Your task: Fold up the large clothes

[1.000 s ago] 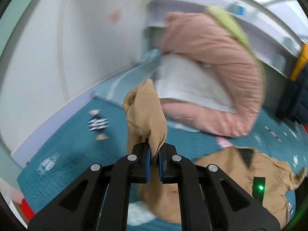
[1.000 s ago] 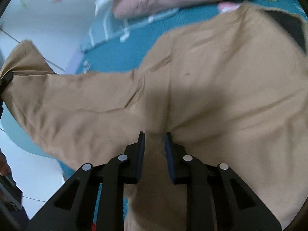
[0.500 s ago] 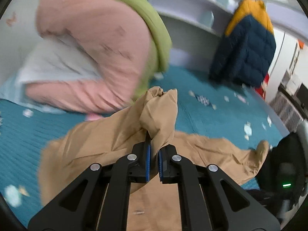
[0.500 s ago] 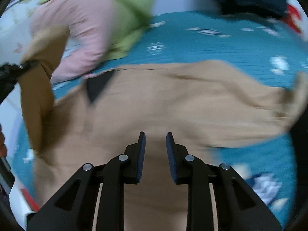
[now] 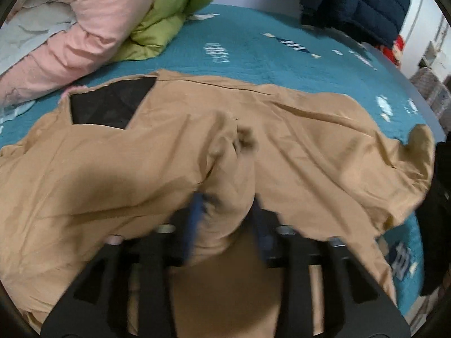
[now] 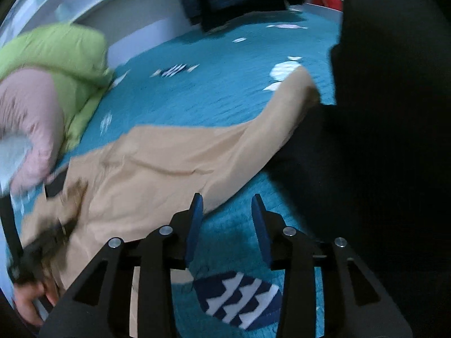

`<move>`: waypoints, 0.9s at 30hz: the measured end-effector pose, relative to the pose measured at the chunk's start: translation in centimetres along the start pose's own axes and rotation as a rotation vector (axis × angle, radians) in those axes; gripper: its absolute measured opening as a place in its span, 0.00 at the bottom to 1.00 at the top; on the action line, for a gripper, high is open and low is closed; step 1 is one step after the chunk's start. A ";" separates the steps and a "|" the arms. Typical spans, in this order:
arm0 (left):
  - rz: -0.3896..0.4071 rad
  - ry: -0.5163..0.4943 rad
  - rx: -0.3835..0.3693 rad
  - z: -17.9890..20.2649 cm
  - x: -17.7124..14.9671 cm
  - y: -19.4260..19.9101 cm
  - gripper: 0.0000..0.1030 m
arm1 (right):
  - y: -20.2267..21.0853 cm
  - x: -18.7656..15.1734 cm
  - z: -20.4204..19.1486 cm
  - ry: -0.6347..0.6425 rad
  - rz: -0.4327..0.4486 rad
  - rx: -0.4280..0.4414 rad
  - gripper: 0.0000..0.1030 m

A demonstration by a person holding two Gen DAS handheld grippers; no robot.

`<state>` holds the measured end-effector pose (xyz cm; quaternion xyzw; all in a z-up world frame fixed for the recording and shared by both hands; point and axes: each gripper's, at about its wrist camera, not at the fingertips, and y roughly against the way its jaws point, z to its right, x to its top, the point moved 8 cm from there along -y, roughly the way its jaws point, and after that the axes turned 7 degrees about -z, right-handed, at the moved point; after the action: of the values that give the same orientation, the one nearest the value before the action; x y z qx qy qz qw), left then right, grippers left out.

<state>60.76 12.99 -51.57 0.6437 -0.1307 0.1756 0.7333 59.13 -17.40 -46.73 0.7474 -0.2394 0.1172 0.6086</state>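
Tan jacket (image 5: 310,146) spread on teal bedspread (image 5: 253,42), your left gripper (image 5: 225,211) spread apart around bunched fabric, your right gripper (image 6: 227,211) apart, holding nothing.

The tan coat (image 5: 296,146) is plain, with a black quilted lining (image 5: 110,107) showing at its collar end. Under it the bedspread (image 5: 253,56) is teal, scattered with white and navy fish motifs; one navy fish with white zigzag stripes (image 6: 239,295) lies at the near edge. A pale pink padded jacket (image 5: 84,28) and a lime green one (image 5: 169,14) lie toward the bed's far left corner, a navy puffer jacket (image 5: 358,2) at the far edge. Each black claw carries blue pads (image 6: 196,225).
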 end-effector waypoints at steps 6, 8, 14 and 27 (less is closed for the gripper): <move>0.037 0.003 -0.124 3.2 0.3 1.9 0.67 | -0.9 2.4 1.8 -0.152 0.015 -0.022 0.44; 0.045 0.000 -0.168 3.8 0.5 2.9 0.69 | -1.5 3.3 2.2 -0.185 0.006 -0.066 0.54; 0.105 0.065 -0.129 0.0 0.3 7.2 0.74 | -4.7 5.0 2.9 -0.265 -0.022 -0.079 0.43; 0.046 0.384 0.182 -21.3 -8.8 12.3 0.77 | 5.5 9.2 -10.8 0.049 0.350 0.237 0.07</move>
<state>46.84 34.68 -47.16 0.6588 0.0131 0.3230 0.6793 65.47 -9.73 -35.22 0.7577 -0.3351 0.2667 0.4925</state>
